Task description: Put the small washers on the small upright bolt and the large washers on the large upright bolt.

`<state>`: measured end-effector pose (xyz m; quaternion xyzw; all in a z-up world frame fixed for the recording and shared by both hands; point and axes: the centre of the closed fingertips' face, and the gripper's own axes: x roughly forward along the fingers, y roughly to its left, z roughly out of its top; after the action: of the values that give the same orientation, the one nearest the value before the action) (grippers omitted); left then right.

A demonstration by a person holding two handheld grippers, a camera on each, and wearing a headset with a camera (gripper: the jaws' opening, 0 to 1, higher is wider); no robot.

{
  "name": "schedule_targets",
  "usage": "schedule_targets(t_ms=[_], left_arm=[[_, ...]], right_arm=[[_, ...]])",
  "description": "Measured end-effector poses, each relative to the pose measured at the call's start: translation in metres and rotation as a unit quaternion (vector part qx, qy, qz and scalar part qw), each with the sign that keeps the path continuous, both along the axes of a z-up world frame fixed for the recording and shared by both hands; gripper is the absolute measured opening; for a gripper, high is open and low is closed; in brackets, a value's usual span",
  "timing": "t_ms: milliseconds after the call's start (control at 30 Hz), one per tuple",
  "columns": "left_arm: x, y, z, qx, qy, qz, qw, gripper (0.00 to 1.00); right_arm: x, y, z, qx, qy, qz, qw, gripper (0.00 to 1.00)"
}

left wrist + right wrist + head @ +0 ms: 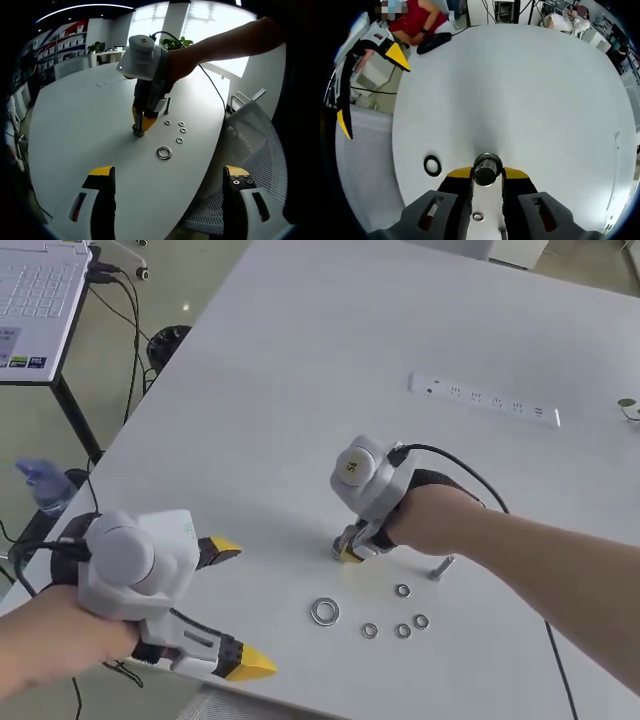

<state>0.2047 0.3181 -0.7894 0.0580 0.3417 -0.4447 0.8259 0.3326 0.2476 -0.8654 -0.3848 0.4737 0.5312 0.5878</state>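
My right gripper (350,552) is shut on the large bolt (487,170), which stands head-up on the white table (300,370); the left gripper view shows the bolt (138,131) touching the tabletop. One large washer (324,612) lies flat just in front of it. Several small washers (403,630) are scattered to its right. Beyond them stands the small bolt (441,567). My left gripper (240,606) hovers open near the table's front edge, left of the washers, with nothing between its yellow-tipped fingers.
A white power strip (483,400) lies at the back right of the table. A laptop (35,300) sits on a side desk at the far left, with a water bottle (45,485) below. A mesh chair (250,140) stands by the table's near edge.
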Motion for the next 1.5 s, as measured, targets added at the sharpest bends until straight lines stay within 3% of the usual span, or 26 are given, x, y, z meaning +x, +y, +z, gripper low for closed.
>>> schedule_targets(t_ms=[1033,1133,1500], left_arm=[[-0.0001,-0.0011,-0.0013,0.003,0.002,-0.007,1.0,0.87],[-0.0003,-0.0013,-0.0007,0.003,0.002,-0.007,1.0,0.87],[-0.0035,-0.0021,-0.0005,0.003,0.004,-0.009,0.9999,0.86]], right_arm=[[0.0012,0.0023,-0.0063,-0.002,-0.003,0.0,1.0,0.22],[0.0005,0.003,-0.0059,-0.001,0.002,-0.014,0.9999,0.22],[-0.0003,0.0029,-0.0055,0.002,-0.002,0.001,1.0,0.23]])
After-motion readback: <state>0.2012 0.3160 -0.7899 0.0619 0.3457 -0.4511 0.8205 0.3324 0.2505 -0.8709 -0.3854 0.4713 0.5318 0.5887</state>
